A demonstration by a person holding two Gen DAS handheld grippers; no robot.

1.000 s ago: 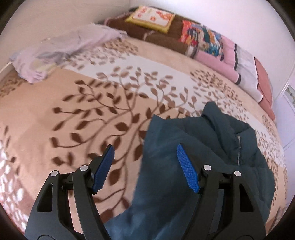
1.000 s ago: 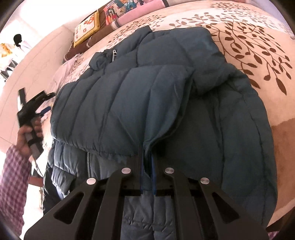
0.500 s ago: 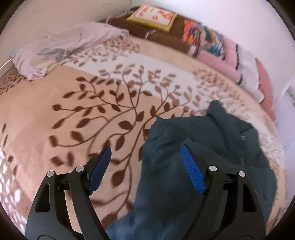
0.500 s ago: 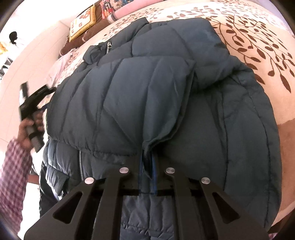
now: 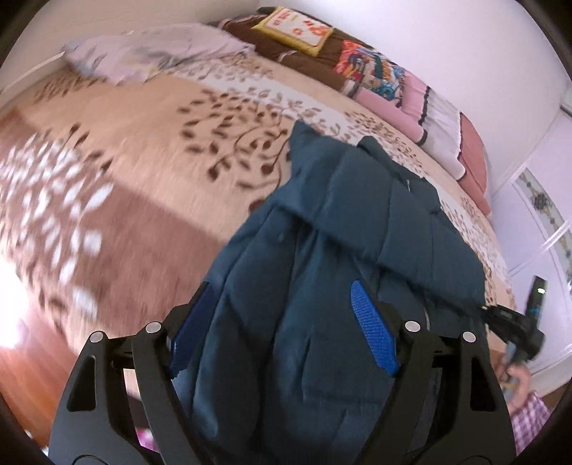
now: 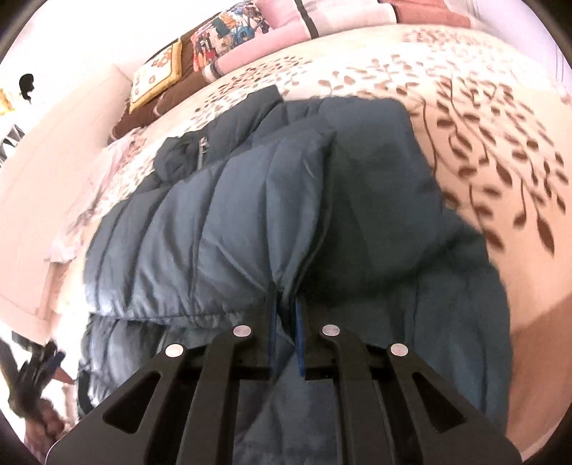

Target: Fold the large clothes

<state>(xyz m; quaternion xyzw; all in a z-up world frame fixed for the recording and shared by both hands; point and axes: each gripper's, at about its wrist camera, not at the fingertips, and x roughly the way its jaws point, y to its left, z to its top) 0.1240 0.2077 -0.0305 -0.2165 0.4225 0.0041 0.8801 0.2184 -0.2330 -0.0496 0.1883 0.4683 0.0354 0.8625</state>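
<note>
Bed, leaf-print blanket; pillows along the 12 to 2 o'clock edge. Jacket, dark teal, quilted, lies at bed's near edge, centre-right in left view, a sleeve folded across its body.

Handling, judged: puffy, soft, bulky but light; slick shell, springs back. Take hems and cuffs, not padding.

Right gripper: pinching sleeve cuff. Left gripper: spread wide over jacket's lower part at 6 o'clock, holding nothing.

Wide bed under a plush beige blanket patterned with brown leafy branches. Along the plain white wall, a row of cushions: yellow-edged embroidered cushion, bright multicoloured cushion, pink bolster. Crumpled lilac sheet near the corner.
</note>
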